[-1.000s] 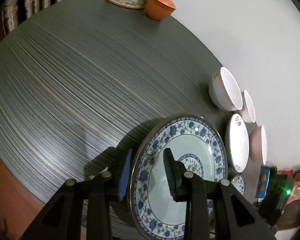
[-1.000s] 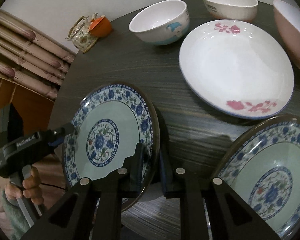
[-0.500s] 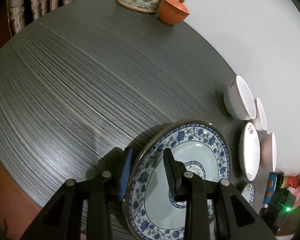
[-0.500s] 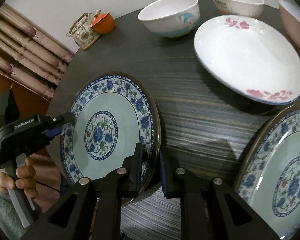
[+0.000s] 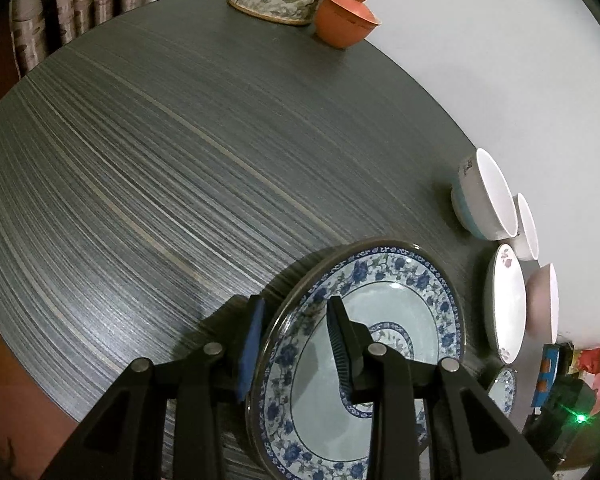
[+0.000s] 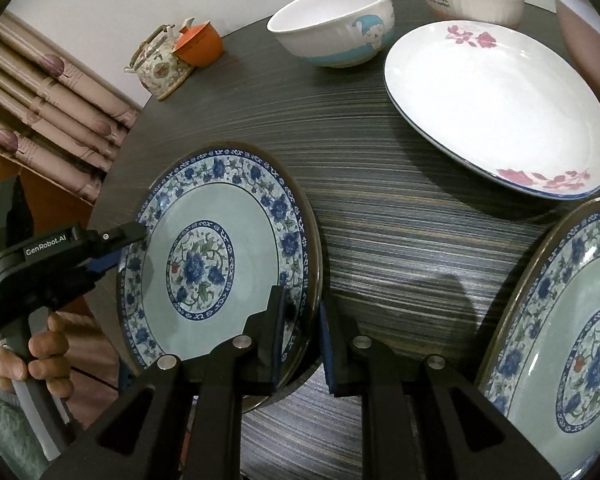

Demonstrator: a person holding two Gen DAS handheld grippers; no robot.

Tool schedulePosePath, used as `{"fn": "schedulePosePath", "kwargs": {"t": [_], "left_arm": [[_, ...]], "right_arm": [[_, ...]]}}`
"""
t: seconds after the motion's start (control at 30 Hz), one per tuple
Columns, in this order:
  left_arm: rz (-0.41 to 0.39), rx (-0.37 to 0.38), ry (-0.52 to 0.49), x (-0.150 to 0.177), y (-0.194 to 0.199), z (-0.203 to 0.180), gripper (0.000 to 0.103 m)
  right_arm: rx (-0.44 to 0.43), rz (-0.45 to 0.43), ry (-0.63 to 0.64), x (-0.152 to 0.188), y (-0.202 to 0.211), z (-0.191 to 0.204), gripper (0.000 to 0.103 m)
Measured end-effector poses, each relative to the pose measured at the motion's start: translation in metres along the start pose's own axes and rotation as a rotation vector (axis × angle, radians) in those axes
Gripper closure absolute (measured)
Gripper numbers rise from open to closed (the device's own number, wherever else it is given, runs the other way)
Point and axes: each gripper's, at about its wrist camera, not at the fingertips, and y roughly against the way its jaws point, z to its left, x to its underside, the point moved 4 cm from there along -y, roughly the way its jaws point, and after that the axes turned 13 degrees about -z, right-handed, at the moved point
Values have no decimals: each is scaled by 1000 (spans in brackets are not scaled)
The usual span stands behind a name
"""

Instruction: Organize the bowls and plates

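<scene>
Here, two hand-held tools share one blue-patterned plate near the worktop edge. The right tool is clamped on the plate's near rim, one pad above it and one beneath. The left tool straddles the opposite rim, closed on it as far as I can tell. The plate looks slightly raised and tilted. A matching plate lies to the right of the right tool, and a white flowered plate and bowls lie beyond it. Doing this well probably means moving both tools together, keeping the plate level, then lowering it squarely onto its twin without sliding glaze on glaze.
</scene>
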Motion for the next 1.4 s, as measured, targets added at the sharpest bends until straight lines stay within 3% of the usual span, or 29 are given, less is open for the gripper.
{"fn": "schedulePosePath", "kwargs": {"t": [0.33,0.63,0.77,0.87,1.03,1.4], "left_arm": [[23,-23,1,3,-5,-1,69],[-30,-20,-18,-1,5,-5,66],[-111,-69,-78,-4,20,-14,61],[-147,-85,-137,0,29,-26,59],[-139,-70,-187,17,35,-51,59],[-124,17,-421,79,41,-128,59]], "right_arm": [[3,-1,-1,-1,-1,1,82],[-13,-1,-39,-2,2,2,68],[8,-24,-21,-3,8,2,67],[28,-55,-3,-3,17,1,60],[65,-106,44,0,35,-1,57],[117,-212,80,6,85,-10,56]]}}
